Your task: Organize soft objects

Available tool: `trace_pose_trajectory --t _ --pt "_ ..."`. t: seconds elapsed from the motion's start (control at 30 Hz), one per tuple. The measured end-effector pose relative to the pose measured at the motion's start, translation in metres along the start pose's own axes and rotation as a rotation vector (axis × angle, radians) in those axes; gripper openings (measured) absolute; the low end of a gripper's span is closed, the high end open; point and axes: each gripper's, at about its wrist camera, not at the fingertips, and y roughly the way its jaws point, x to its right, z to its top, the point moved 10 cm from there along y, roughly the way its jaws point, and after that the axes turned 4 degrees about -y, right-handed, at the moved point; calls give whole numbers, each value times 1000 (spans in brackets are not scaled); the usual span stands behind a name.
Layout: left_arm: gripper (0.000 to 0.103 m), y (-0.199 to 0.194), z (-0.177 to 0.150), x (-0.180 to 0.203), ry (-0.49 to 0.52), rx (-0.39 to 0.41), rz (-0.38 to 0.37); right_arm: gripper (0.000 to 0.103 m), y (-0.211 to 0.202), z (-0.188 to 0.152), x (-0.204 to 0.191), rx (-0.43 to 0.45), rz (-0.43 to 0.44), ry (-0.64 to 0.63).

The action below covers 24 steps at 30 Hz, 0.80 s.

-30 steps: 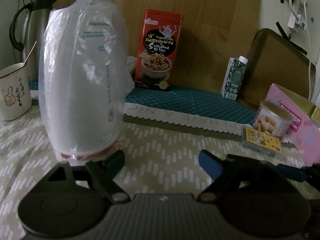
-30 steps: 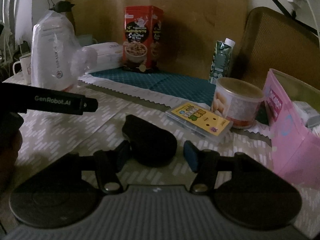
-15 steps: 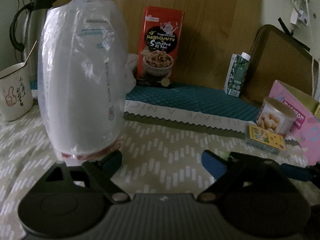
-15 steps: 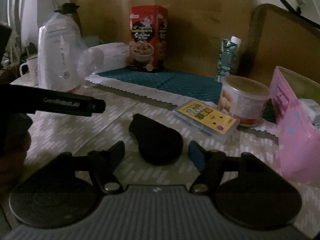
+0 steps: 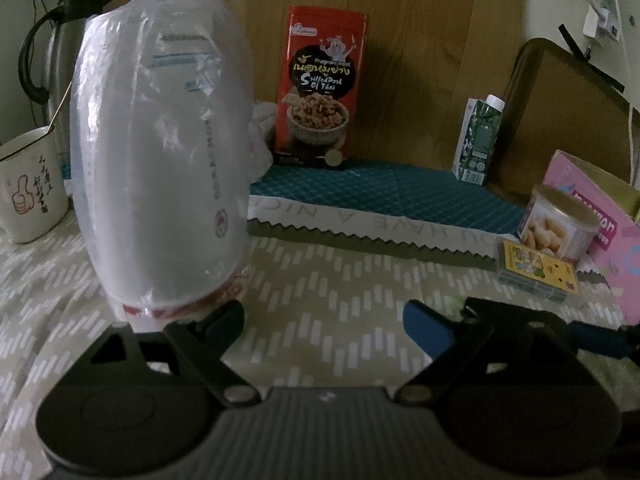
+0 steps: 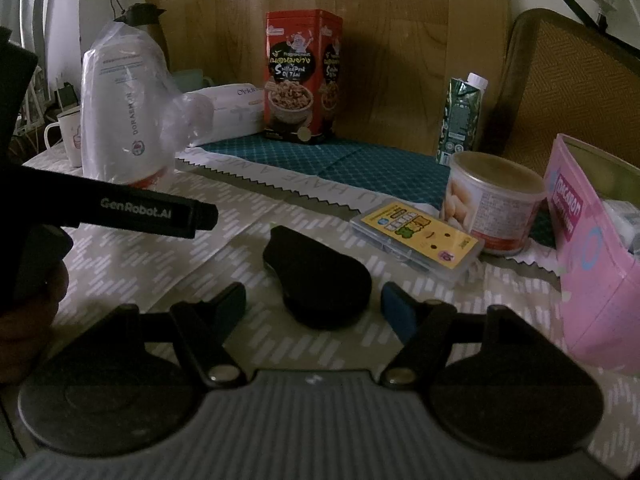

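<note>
The right gripper hovers low over the counter with its fingers spread wide, one on each side of a dark soft pouch that lies flat on the patterned cloth; the fingers do not touch it. Just beyond the pouch sits a flat yellow card box, and behind that a round snack tub, with a pink box to the pouch's right. To the pouch's left the left gripper is seen from the side in the right wrist view; its own camera shows its fingers wide apart and holding nothing. Close ahead of its left finger stands a bagged stack of cups, upright, beside a white mug. A red snack tin and a green carton stand far behind the pouch.
</note>
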Motion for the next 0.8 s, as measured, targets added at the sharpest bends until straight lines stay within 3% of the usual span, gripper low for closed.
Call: trace_pose_trajectory --t 0.1,0.13,0.63,0.73,0.8 --pt "90 2 1 0 4 -1 -2 62 -1 1 -1 8 6 -8" --pt "90 1 1 0 4 -2 -2 51 -2 1 -2 11 12 -11" --pt "90 3 0 0 10 -5 -2 52 -2 1 -1 8 -4 -9" --pt "91 3 1 -1 10 -5 -5 53 -3 1 0 9 3 4" --pt "91 4 1 -1 10 -6 -8 61 -4 0 -1 11 38 17"
